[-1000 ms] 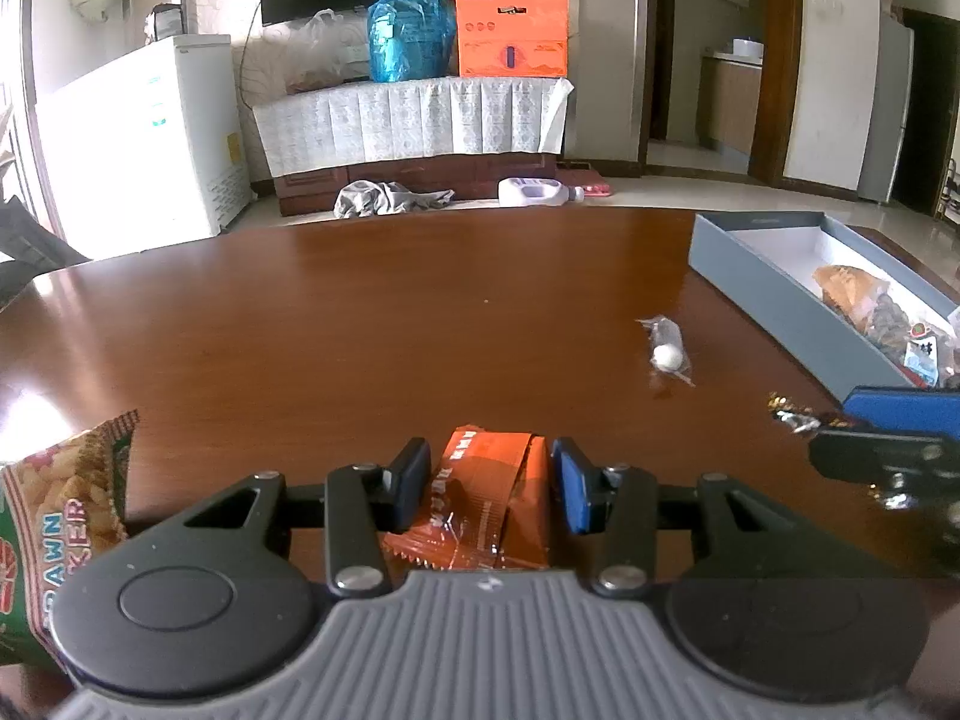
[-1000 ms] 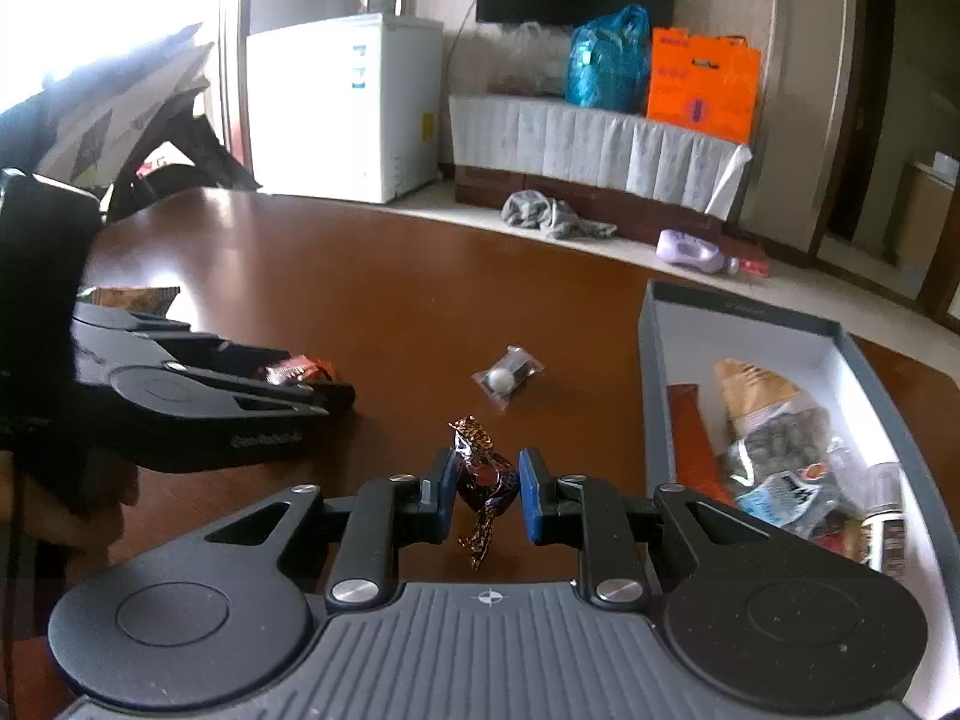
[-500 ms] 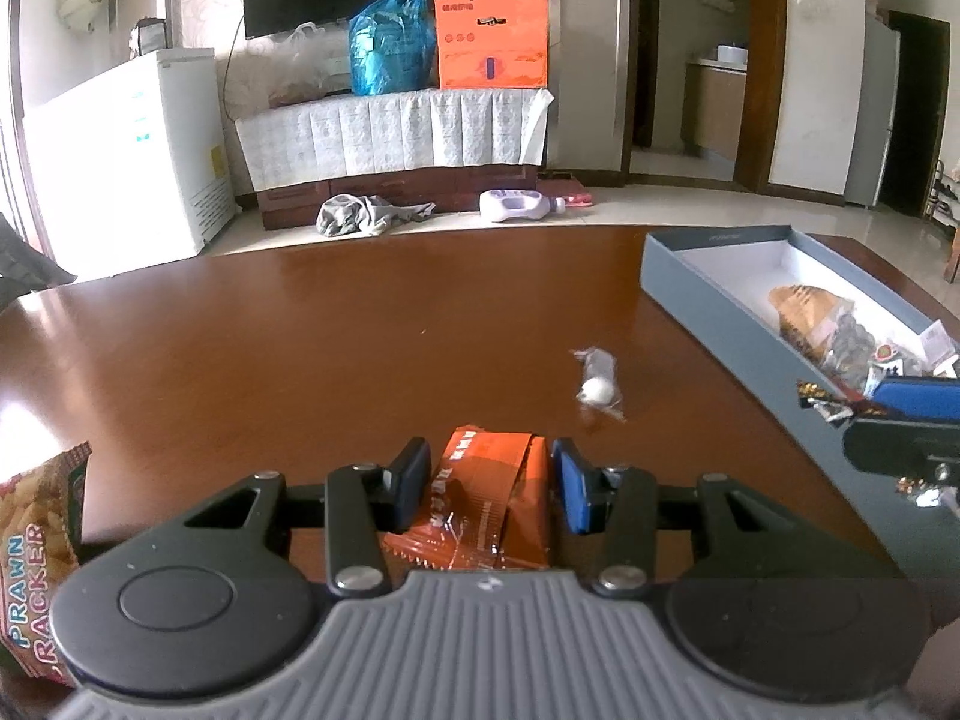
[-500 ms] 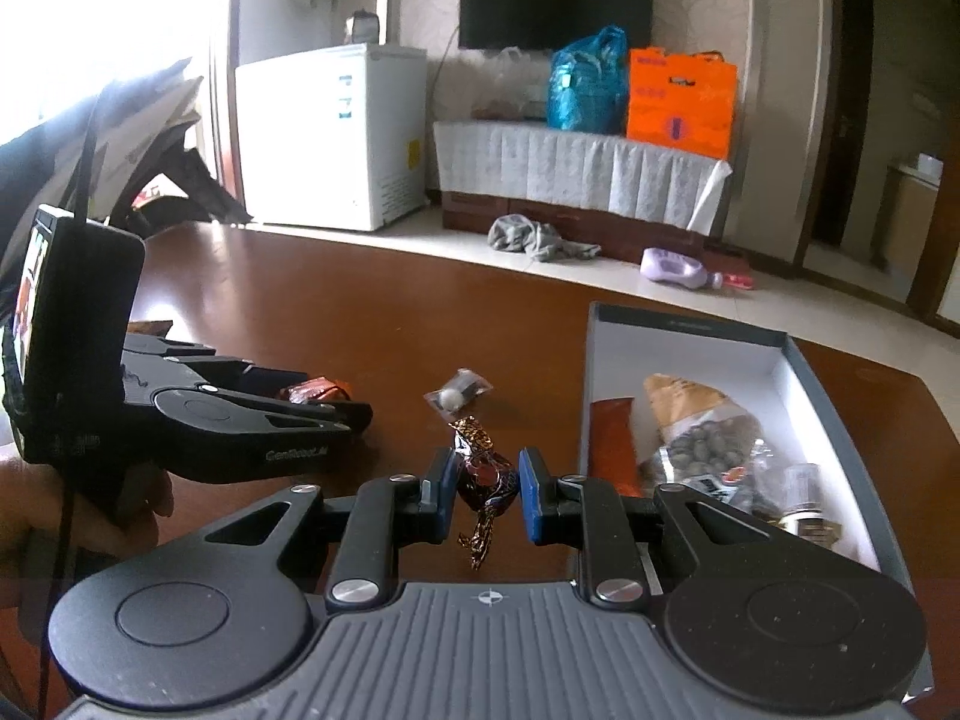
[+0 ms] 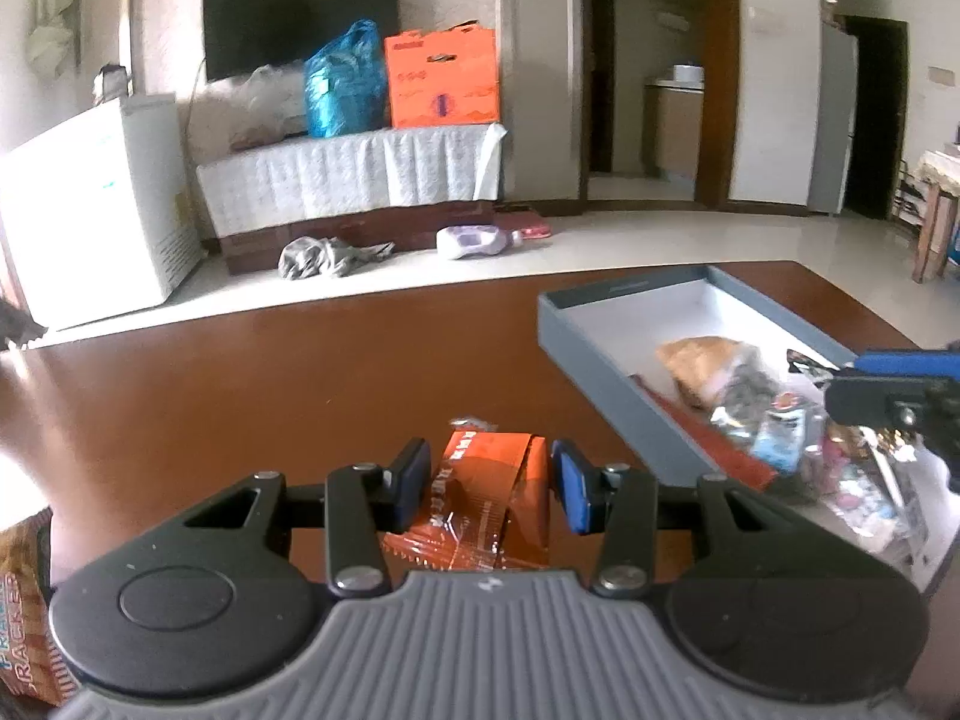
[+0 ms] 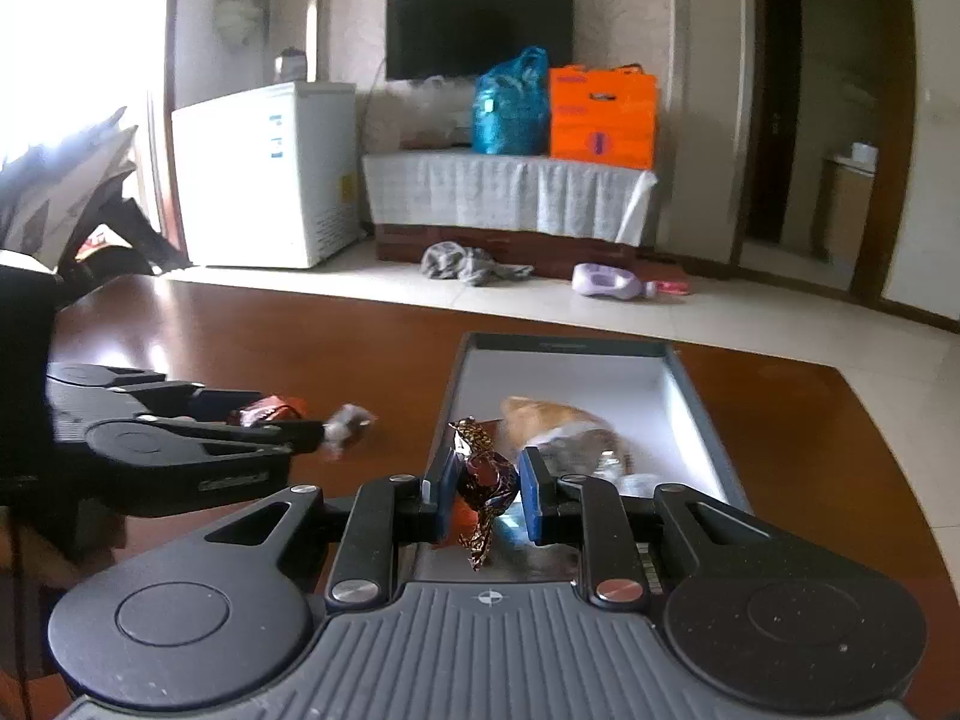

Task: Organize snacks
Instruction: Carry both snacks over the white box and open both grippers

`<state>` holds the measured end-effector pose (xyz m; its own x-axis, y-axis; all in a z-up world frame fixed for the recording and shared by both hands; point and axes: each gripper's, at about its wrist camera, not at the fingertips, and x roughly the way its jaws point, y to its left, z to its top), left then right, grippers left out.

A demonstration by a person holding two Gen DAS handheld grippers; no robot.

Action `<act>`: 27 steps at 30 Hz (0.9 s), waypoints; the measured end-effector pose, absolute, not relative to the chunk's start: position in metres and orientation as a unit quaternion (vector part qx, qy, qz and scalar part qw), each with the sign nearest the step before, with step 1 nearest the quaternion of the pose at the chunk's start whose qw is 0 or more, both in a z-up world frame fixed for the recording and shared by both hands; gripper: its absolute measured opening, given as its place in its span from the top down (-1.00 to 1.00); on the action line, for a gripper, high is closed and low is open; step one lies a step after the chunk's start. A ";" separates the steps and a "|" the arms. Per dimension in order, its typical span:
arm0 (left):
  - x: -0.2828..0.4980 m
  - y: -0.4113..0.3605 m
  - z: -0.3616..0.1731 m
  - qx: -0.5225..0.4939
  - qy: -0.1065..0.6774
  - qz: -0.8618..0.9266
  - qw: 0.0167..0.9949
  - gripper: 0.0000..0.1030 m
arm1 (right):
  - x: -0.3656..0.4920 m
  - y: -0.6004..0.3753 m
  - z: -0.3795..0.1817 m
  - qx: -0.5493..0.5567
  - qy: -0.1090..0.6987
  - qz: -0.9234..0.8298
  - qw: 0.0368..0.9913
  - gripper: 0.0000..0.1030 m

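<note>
Both jaws grip snacks: left gripper [image 5: 489, 486] orange packet [image 5: 486, 498], right gripper [image 6: 483, 495] brown candy [image 6: 486, 480].

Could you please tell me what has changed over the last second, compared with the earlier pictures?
Both grippers have travelled toward the grey box: it has grown larger in both views, and the right gripper now hangs over its near end. Nothing was taken or released. The left gripper still clamps the orange packet, the right still holds the brown foil candy, and the small clear-wrapped sweet remains on the table.
</note>
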<state>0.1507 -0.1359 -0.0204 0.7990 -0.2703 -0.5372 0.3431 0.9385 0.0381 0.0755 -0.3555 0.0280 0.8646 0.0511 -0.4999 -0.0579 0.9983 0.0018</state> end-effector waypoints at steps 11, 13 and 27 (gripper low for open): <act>0.162 -0.187 0.001 0.084 0.257 -0.191 0.944 0.16 | 0.075 -0.380 0.026 0.011 0.256 0.009 0.967 0.53; 0.168 -0.202 0.008 0.093 0.250 -0.199 0.943 0.16 | 0.078 -0.381 0.024 0.014 0.260 0.004 0.965 0.53; 0.204 -0.286 0.010 0.116 0.250 -0.227 0.934 0.16 | 0.097 -0.389 0.007 0.011 0.285 -0.017 0.958 0.53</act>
